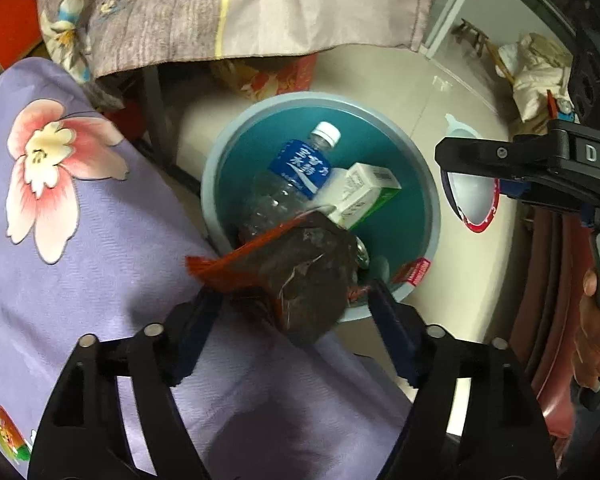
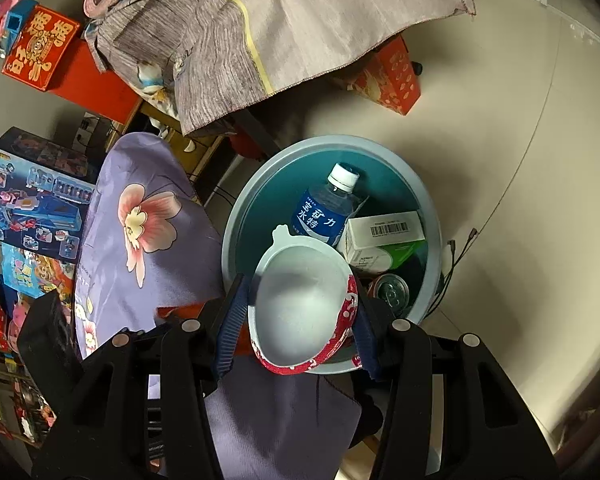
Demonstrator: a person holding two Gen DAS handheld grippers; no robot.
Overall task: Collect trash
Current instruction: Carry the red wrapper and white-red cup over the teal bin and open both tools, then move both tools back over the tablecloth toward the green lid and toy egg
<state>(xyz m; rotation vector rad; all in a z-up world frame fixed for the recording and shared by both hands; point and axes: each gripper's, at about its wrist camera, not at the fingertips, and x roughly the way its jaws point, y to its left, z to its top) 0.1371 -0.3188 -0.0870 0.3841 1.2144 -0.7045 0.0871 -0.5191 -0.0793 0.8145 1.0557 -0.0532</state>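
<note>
**Both tongs loaded, over the bin**

Now, left gripper [image 1: 296, 300]: fingers spread wide, with a dark crumpled wrapper [image 1: 300, 276] between them. Whether the left pad still touches it I cannot tell; the right pad looks clear of it. Wrapper's red torn edge runs up-left to lower-right, its bulk hanging over the near rim of the bin [image 1: 428, 200].

Right gripper [image 2: 300, 320]: pinching a white cup [image 2: 300, 300] with a red patterned band, mouth turned toward the camera, held above the bin's near edge.

Bin sits on the pale floor, just beside the purple flowered cloth [image 1: 80, 240]. Inside: a water bottle [image 1: 296, 184], neck pointing away from both grippers, a white-green carton [image 1: 364, 196] beside it, a can [image 2: 392, 290] near the rim.

Judgement: both pieces lie just short of the bin's middle. The drop lies forward and down. The left looks nearer to release.
</note>
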